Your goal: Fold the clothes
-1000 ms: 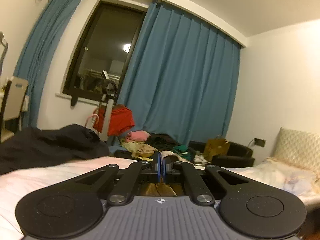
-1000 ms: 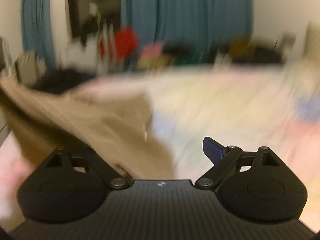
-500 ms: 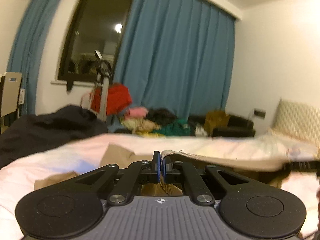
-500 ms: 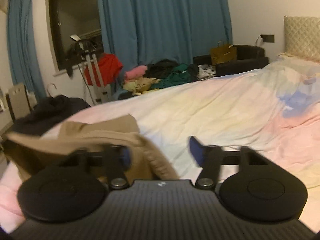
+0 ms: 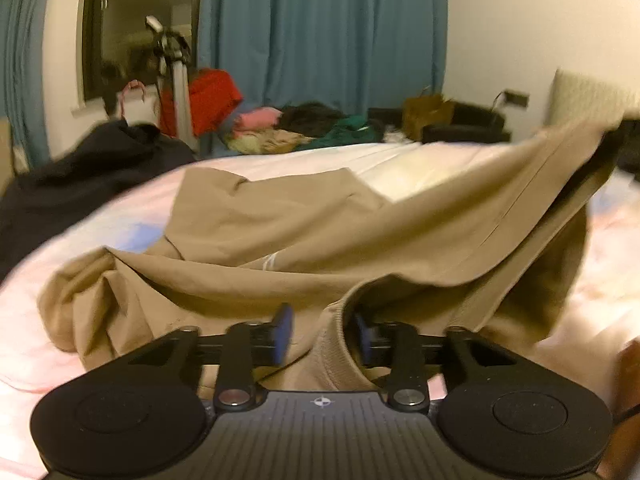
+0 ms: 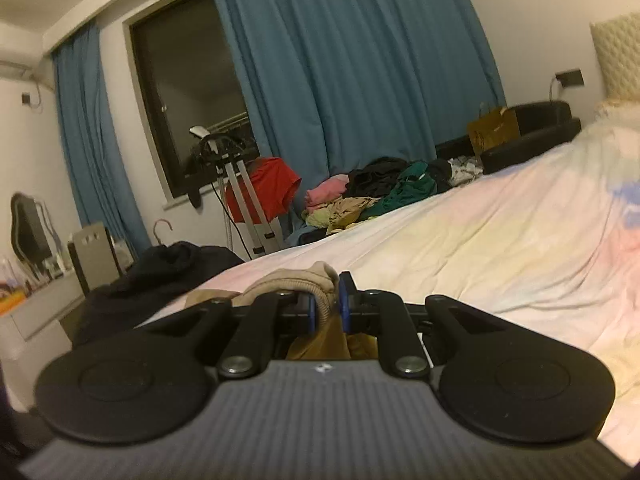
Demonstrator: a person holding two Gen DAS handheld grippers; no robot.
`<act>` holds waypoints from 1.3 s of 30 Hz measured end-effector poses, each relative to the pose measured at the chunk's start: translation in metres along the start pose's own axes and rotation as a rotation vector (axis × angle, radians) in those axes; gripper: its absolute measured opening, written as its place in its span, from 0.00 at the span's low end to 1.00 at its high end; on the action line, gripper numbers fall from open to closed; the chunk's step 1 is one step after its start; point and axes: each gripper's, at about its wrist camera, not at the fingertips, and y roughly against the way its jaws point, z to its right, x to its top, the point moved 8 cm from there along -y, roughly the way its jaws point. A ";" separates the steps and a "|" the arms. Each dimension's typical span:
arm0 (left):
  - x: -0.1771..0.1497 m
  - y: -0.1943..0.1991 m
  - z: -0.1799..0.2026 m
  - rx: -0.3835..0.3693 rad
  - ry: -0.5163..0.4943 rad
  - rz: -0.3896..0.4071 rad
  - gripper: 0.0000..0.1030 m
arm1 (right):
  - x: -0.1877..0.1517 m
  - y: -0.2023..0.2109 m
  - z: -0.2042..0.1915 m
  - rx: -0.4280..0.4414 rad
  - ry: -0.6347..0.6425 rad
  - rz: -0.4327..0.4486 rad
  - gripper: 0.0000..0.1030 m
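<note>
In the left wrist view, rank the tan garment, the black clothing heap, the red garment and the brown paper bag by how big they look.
1. tan garment, by far the largest, though it lies nearest the camera.
2. black clothing heap.
3. red garment.
4. brown paper bag, smallest.
The last two sit far back, so their true sizes stay unsure.

Place: I judge this a lived-in bedroom in a home.
Bed: bed (image 6: 480,248) under a pastel sheet fills my right view, with a padded headboard (image 6: 618,56) at the far wall.
Window: dark window (image 6: 192,92) flanked by long blue curtains (image 6: 360,68).
Laundry: I see a heap of mixed clothes (image 6: 372,196) on the floor below the curtains, and a red garment (image 6: 268,188) hung on a metal stand (image 6: 244,200).
Furnishing: mirror (image 6: 28,228) and small clutter at the left edge; a wall socket (image 6: 570,77) near the headboard.
Lighting: warm indoor light.
</note>
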 end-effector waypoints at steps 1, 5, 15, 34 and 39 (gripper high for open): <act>-0.004 -0.006 0.004 0.038 -0.047 -0.009 0.43 | -0.001 -0.001 0.003 -0.007 -0.005 -0.004 0.14; -0.015 -0.025 0.006 0.219 -0.173 -0.031 0.45 | -0.011 -0.012 0.011 -0.087 0.035 -0.046 0.16; 0.033 0.055 -0.071 0.453 0.195 0.300 0.51 | -0.059 -0.048 0.019 -0.243 0.206 -0.337 0.87; 0.310 0.318 -0.091 0.471 0.290 0.674 0.57 | 0.306 0.118 -0.132 -0.042 0.212 0.232 0.86; 0.380 0.388 -0.096 0.422 0.297 0.710 0.62 | 0.384 0.170 -0.169 -0.020 0.260 0.348 0.87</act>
